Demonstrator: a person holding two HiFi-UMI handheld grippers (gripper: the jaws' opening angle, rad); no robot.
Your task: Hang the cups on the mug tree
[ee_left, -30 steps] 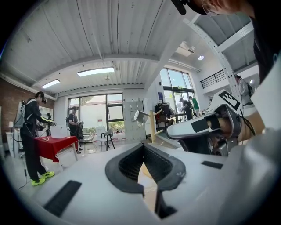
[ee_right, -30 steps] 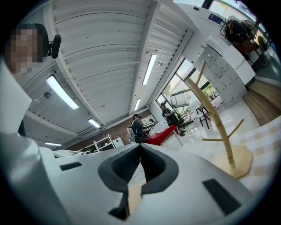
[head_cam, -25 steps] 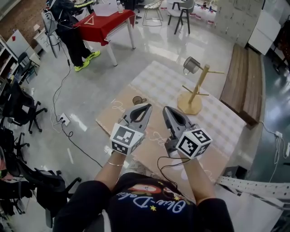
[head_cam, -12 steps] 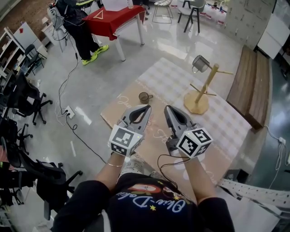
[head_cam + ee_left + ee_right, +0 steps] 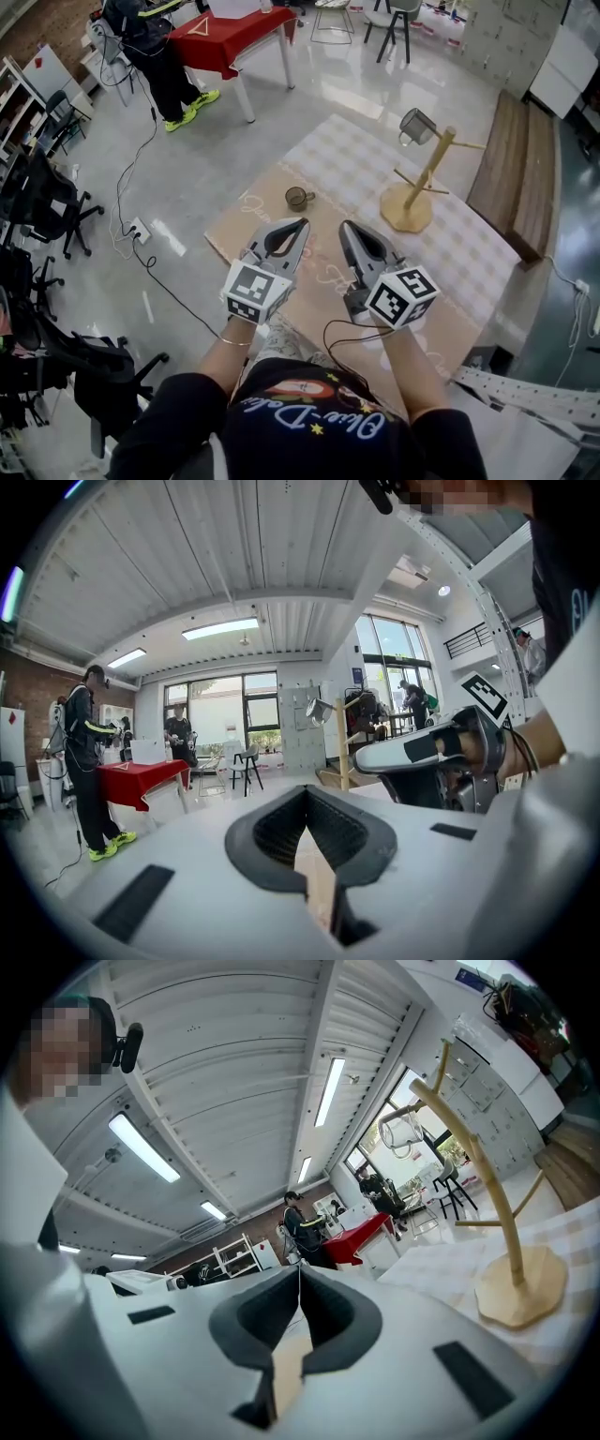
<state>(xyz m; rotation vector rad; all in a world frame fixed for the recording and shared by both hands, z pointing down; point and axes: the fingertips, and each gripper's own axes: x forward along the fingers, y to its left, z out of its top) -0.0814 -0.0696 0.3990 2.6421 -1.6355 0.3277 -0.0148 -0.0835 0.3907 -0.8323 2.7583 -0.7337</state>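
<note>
A wooden mug tree [image 5: 419,180] stands on the checked cloth at the far side of the table [image 5: 459,258]. A clear glass cup [image 5: 416,125] hangs on its top left peg. A second small glass cup [image 5: 297,198] sits upright on the brown sheet, near the table's left edge. My left gripper [image 5: 302,225] and right gripper [image 5: 345,228] hover side by side at the near edge, both shut and empty. The left gripper view shows its tips [image 5: 306,789] meeting, with the tree [image 5: 343,742] beyond. In the right gripper view the tips [image 5: 300,1269] also meet, and the tree [image 5: 480,1185] with its hung cup [image 5: 405,1134] is to the right.
A wooden bench [image 5: 511,178] runs along the table's far right side. A red table [image 5: 234,28] and a standing person [image 5: 155,56] are at the far left. Office chairs [image 5: 42,202] and a floor cable [image 5: 141,253] lie to the left.
Both grippers have sunk slightly, still shut and side by side. The head view has shifted, so the table cup now shows clear of the left gripper.
</note>
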